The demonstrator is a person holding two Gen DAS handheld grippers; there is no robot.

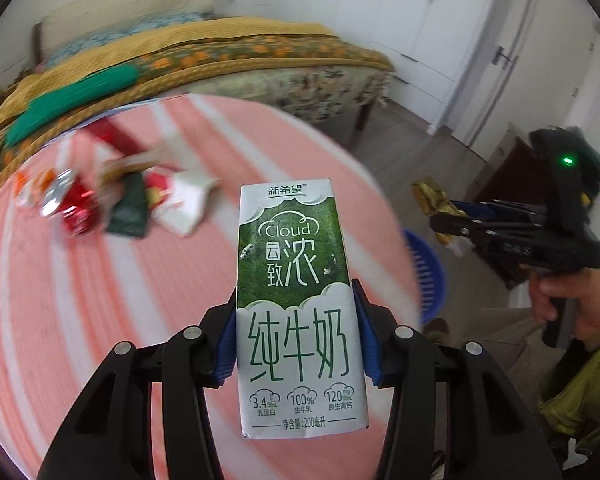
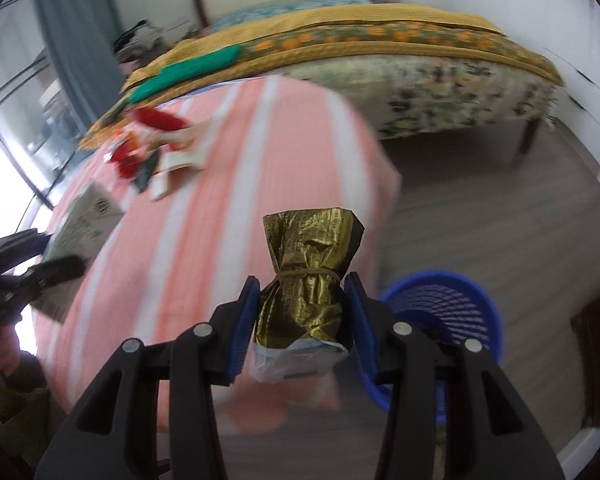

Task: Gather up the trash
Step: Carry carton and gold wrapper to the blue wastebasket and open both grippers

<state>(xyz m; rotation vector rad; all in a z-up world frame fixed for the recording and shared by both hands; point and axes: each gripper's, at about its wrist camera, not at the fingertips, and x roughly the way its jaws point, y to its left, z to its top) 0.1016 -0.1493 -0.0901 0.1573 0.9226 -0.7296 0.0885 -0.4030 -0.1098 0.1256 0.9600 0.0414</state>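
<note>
My left gripper (image 1: 296, 320) is shut on a green and white milk carton (image 1: 298, 304), held upright above the pink striped table (image 1: 100, 320). My right gripper (image 2: 302, 304) is shut on a gold foil bag (image 2: 310, 276) tied with a rubber band, held beyond the table's edge near a blue plastic basket (image 2: 452, 312). In the left wrist view the right gripper (image 1: 448, 216) with the gold bag (image 1: 432, 196) hangs above the blue basket (image 1: 428, 268). Several wrappers and a crushed red can (image 1: 76, 208) lie in a pile at the table's far left; the pile also shows in the right wrist view (image 2: 156, 152).
A bed (image 1: 220, 52) with a yellow and floral cover stands behind the table. White wardrobe doors (image 1: 440, 20) line the back right wall. Wood floor (image 2: 480, 216) lies between table, bed and basket. The left gripper and its carton (image 2: 80, 232) show at the right wrist view's left edge.
</note>
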